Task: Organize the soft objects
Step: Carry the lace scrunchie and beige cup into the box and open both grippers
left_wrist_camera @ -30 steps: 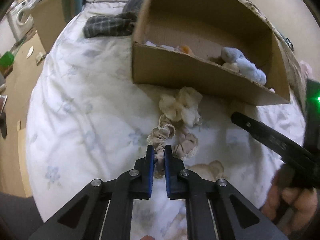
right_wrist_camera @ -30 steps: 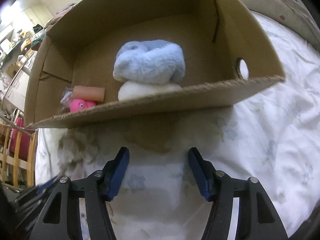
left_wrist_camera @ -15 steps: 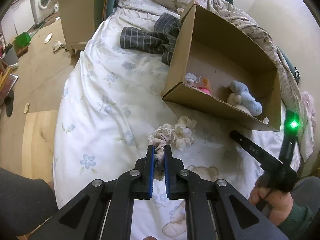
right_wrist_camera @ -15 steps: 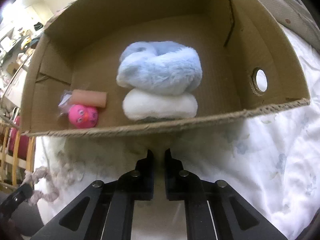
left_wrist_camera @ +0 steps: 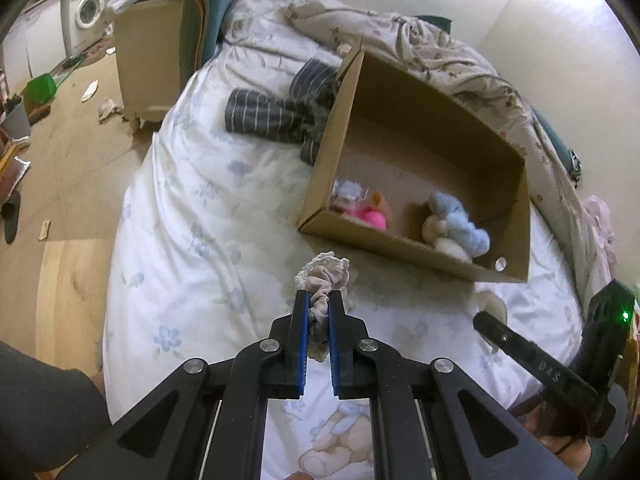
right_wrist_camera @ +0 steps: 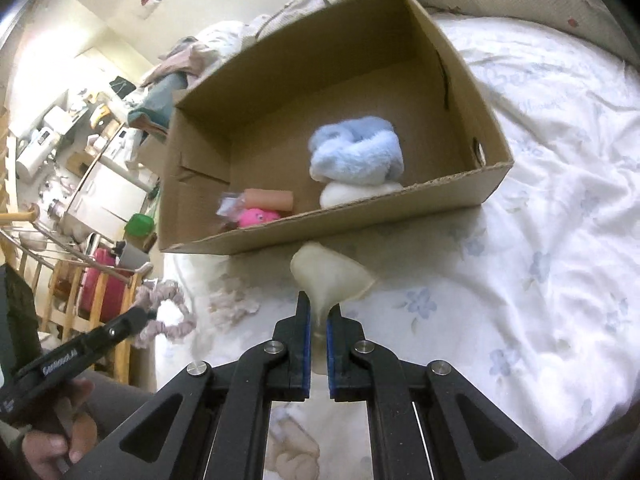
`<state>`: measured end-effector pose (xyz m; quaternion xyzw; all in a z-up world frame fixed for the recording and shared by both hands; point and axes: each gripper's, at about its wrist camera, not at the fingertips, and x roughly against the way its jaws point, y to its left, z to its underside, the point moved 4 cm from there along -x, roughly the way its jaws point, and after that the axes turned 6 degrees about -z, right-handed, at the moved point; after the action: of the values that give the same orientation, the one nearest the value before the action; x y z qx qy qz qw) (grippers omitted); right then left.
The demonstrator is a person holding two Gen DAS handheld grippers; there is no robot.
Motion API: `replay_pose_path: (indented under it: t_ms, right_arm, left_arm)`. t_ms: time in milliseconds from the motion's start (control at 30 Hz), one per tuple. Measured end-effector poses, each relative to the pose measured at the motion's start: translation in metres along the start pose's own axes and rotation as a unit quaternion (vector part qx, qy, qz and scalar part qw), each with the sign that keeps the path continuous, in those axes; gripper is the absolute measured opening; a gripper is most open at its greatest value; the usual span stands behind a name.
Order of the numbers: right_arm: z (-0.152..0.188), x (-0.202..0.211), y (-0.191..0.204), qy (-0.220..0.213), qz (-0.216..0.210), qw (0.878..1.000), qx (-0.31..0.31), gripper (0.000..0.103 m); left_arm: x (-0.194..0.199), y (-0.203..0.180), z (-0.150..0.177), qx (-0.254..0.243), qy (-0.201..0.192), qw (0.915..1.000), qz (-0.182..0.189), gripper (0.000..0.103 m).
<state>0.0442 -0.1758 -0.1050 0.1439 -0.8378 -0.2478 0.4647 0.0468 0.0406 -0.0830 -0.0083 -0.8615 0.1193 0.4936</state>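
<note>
The left gripper (left_wrist_camera: 319, 312) clamps a beige scrunchie (left_wrist_camera: 323, 280) at frame centre. The right gripper (right_wrist_camera: 318, 314) pinches a cream pad (right_wrist_camera: 332, 276) below the cardboard box (right_wrist_camera: 360, 220). Risk: thin, limp pinches may slip; loads may snag the box's near wall.

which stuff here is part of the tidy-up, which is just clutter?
Job: scrunchie in left gripper; cream soft piece in right gripper; cardboard box; blue plush; pink toy.
Clutter: striped clothes; washing machine.
</note>
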Motion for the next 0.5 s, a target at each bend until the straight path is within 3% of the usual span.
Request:
replay_pose_path:
  t_ms: [200, 267, 500]
  right_arm:
    - [-0.014, 0.030, 0.015, -0.026, -0.024, 0.999, 0.002, 0.007]
    - [-0.020, 0.041, 0.024, -0.023, -0.042, 0.999, 0.009, 0.007]
    - [-0.038, 0.066, 0.048, -0.023, -0.048, 0.998, 0.045, 0.007]
  left_arm:
    - [0.029, -0.007, -0.028, -0.006, -0.021, 0.9989, 0.042, 0.008]
    - [0.036, -0.013, -0.038, -0.015, -0.022, 0.9983, 0.052, 0.008]
    - [0.066, -0.033, -0.072, -0.045, -0.028, 0.9952, 0.083, 0.008]
